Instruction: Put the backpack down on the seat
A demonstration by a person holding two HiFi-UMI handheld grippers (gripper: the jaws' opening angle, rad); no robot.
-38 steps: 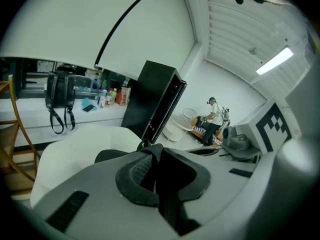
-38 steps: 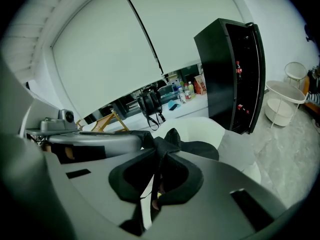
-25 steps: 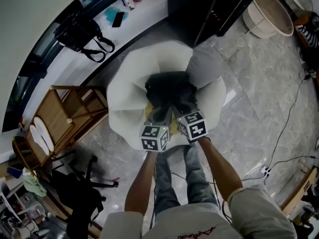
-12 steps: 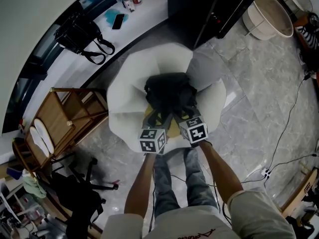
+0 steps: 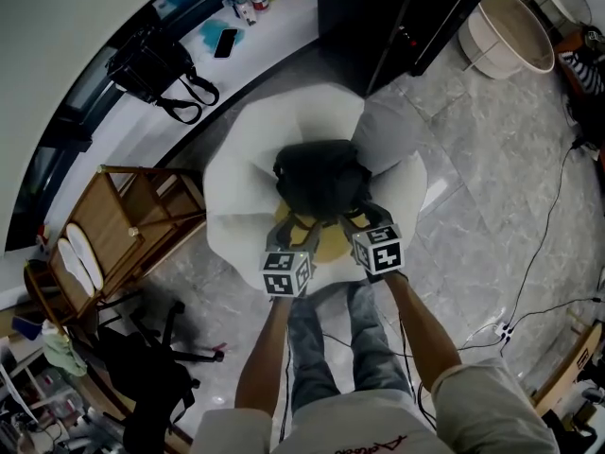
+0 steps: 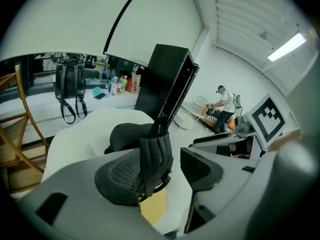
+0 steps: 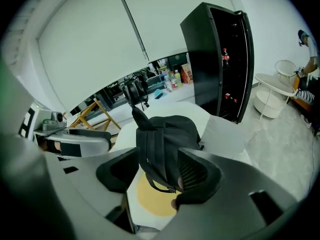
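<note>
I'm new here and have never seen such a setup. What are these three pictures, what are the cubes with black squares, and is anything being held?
No robot: a person holds a two-jaw gripper in each hand; the marker cubes are part of them. The top-down picture comes from a camera on the person's head. The other two come from cameras riding on the left gripper and right gripper, looking along their jaws. A black backpack sits on a white seat with a yellow pad. Both pairs of jaws stand apart, so nothing is clamped: a shoulder strap lies loose between the left jaws, a second strap between the right.
</note>
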